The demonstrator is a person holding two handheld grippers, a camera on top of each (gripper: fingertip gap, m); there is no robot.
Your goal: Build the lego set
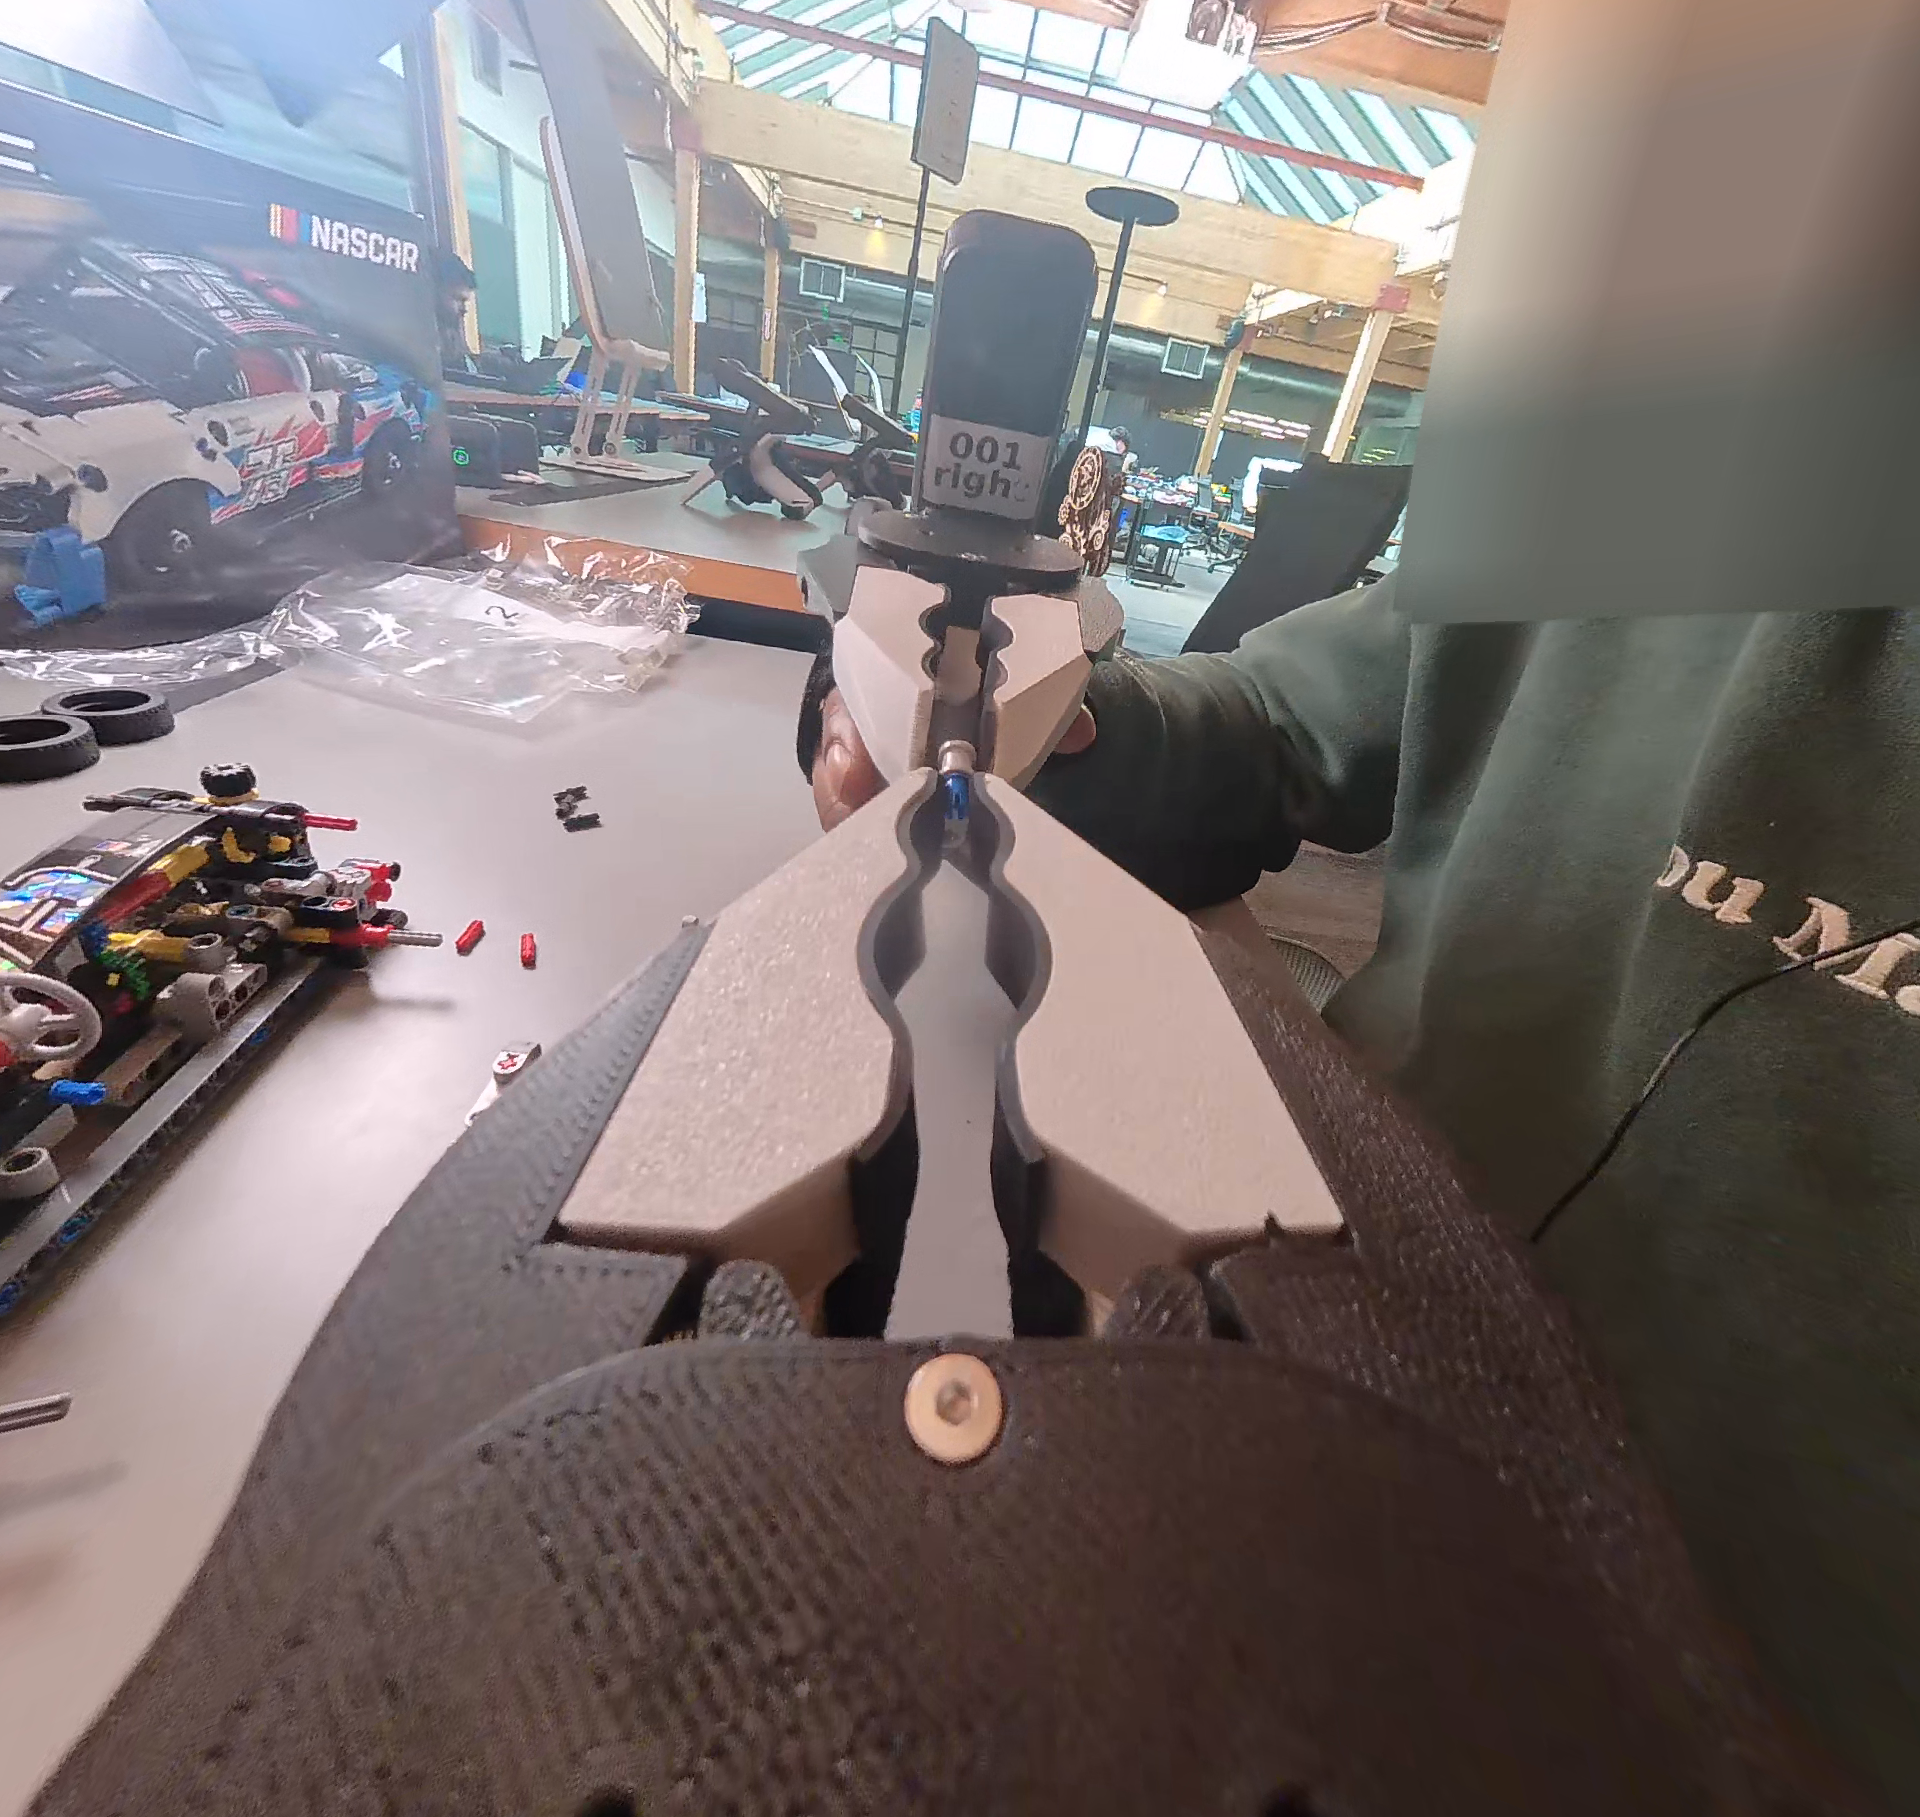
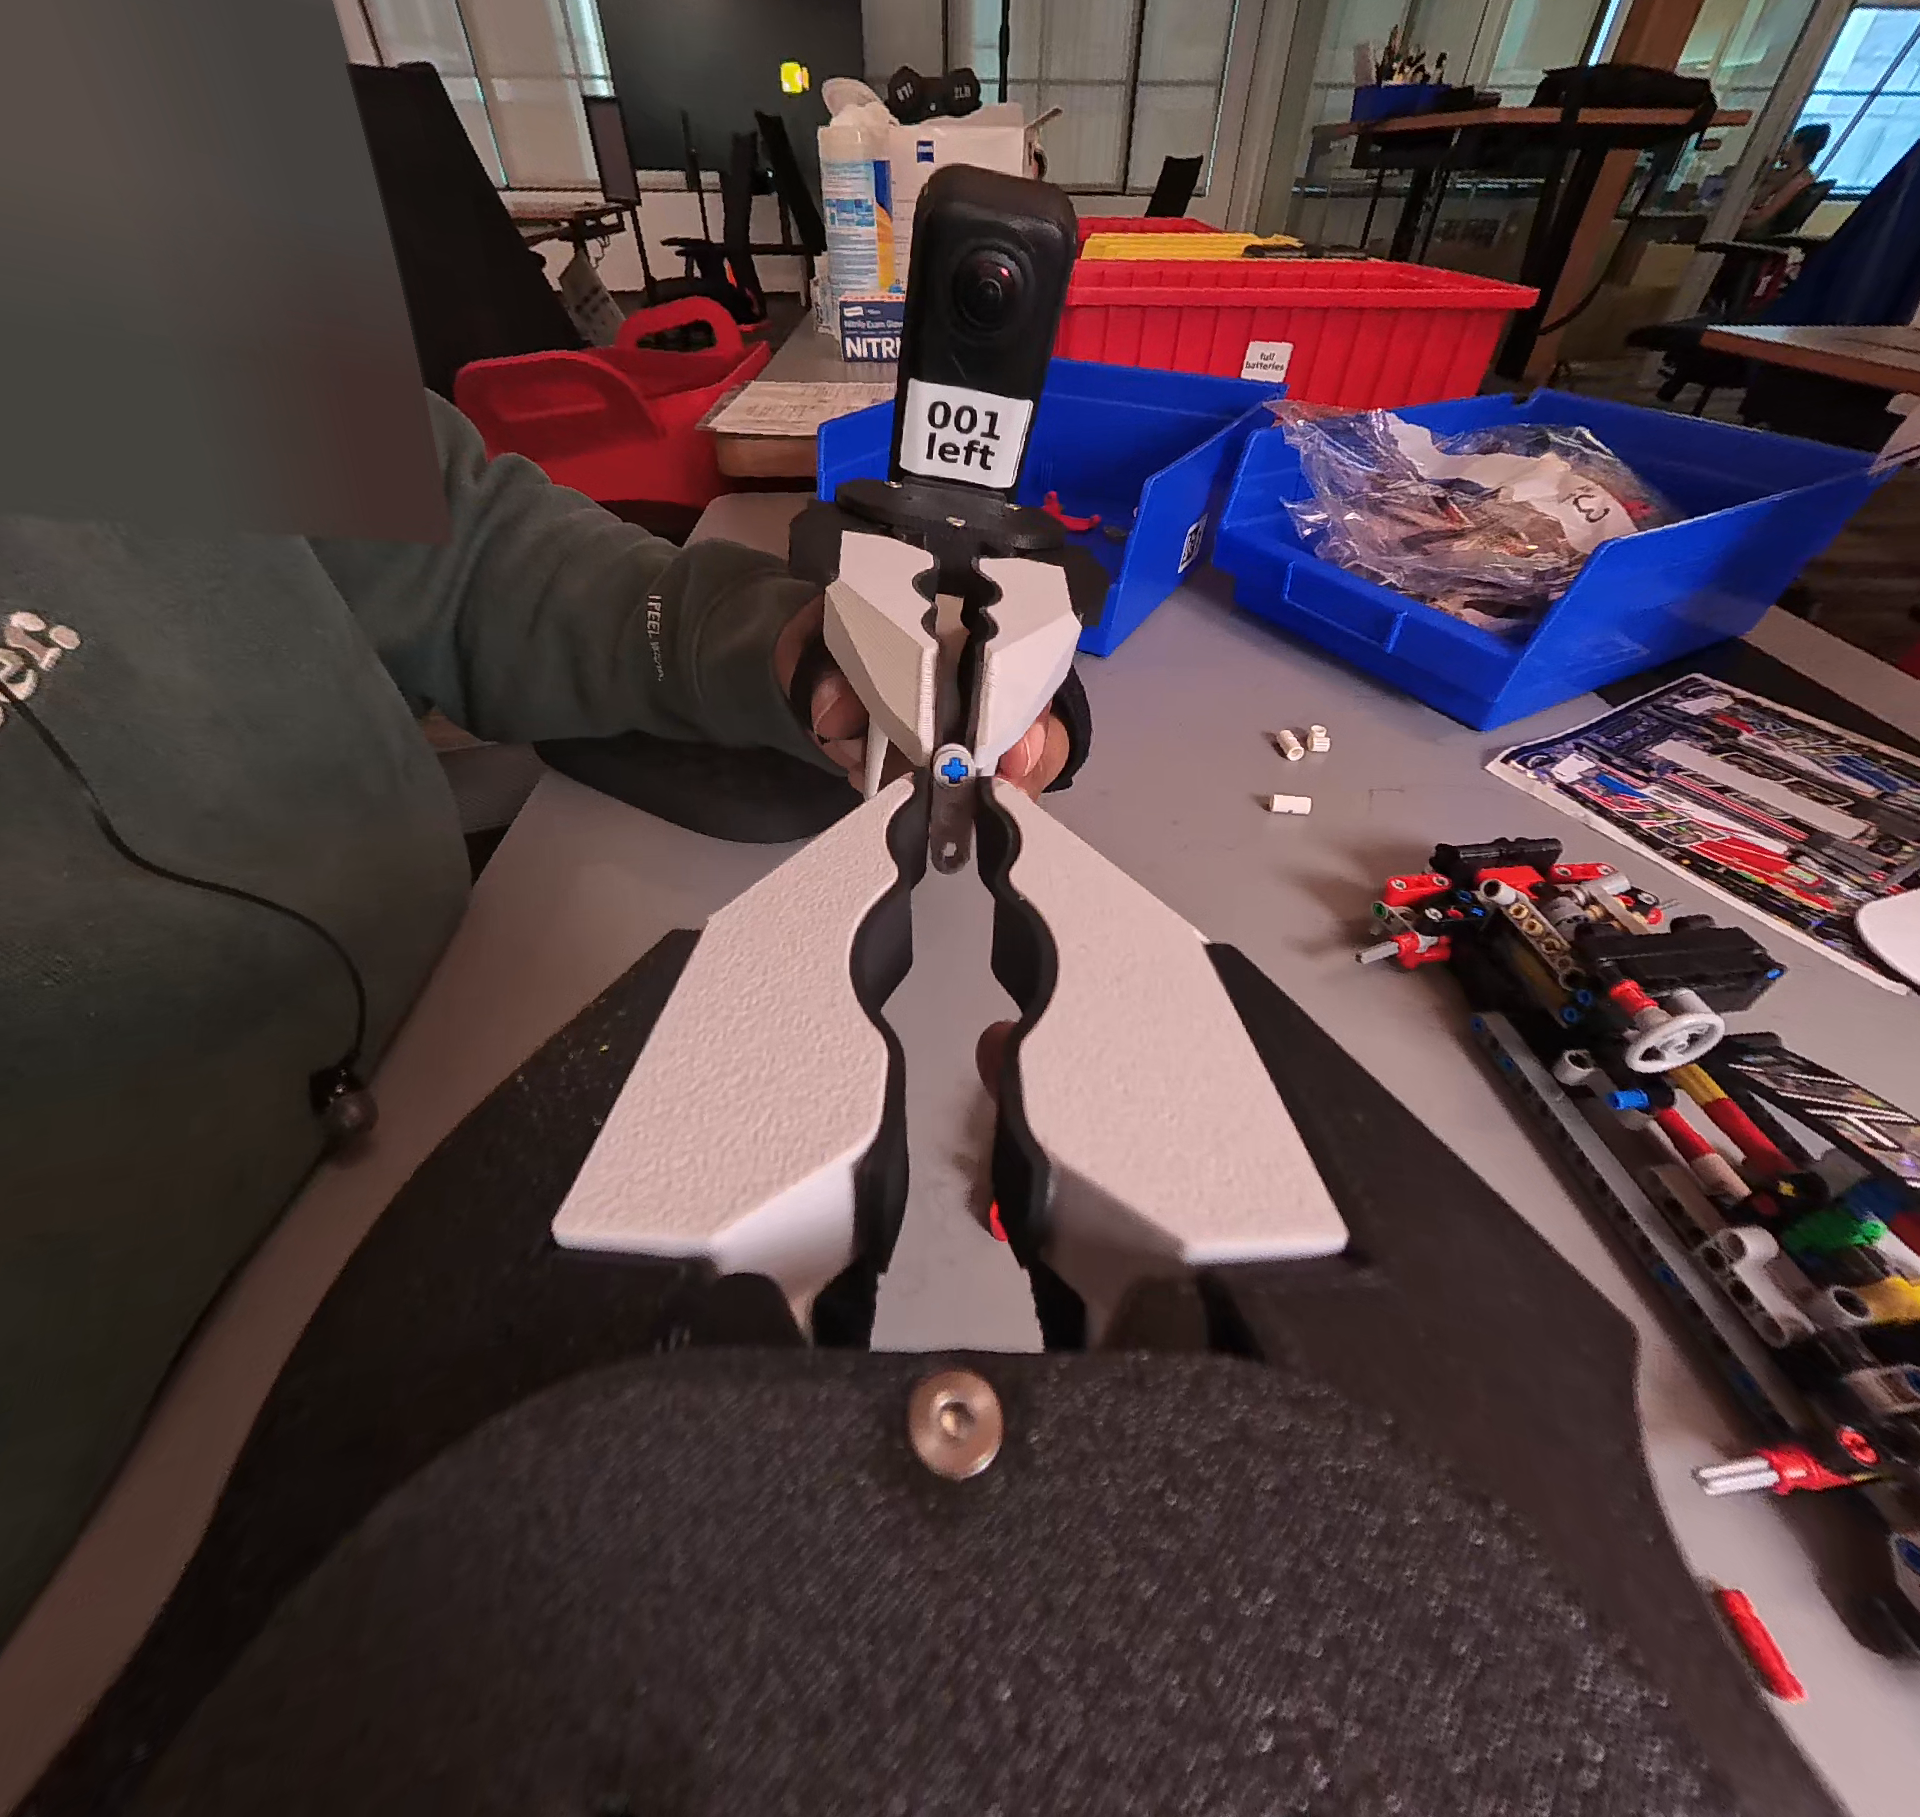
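My two grippers meet tip to tip above the grey table [image 1: 665, 832]. My left gripper [image 1: 952, 817] is shut on a small blue pin [image 1: 954, 799], which carries a light grey bush [image 1: 956, 755] at its far end. My right gripper [image 2: 951, 801] is shut on a thin dark grey beam [image 2: 950, 835]. The bush with the blue cross end [image 2: 954, 768] sits at that beam's far end, against the left gripper's tips. In the left wrist view, the beam [image 1: 948, 702] shows between the right gripper's fingers. The part-built car chassis [image 1: 156, 936] lies on the table; it also shows in the right wrist view [image 2: 1714, 1040].
Two black tyres [image 1: 73, 728], clear plastic bags [image 1: 416, 624], loose red pins [image 1: 470, 934] and black pins [image 1: 577, 809] lie near the chassis. Blue bins [image 2: 1558, 614], a red bin [image 2: 1299, 323], small white pieces [image 2: 1299, 741] and a printed sheet [image 2: 1714, 801] lie on the other side. A person in a green sweatshirt [image 1: 1662, 936] sits close. The grippers are tip to tip, or close to it.
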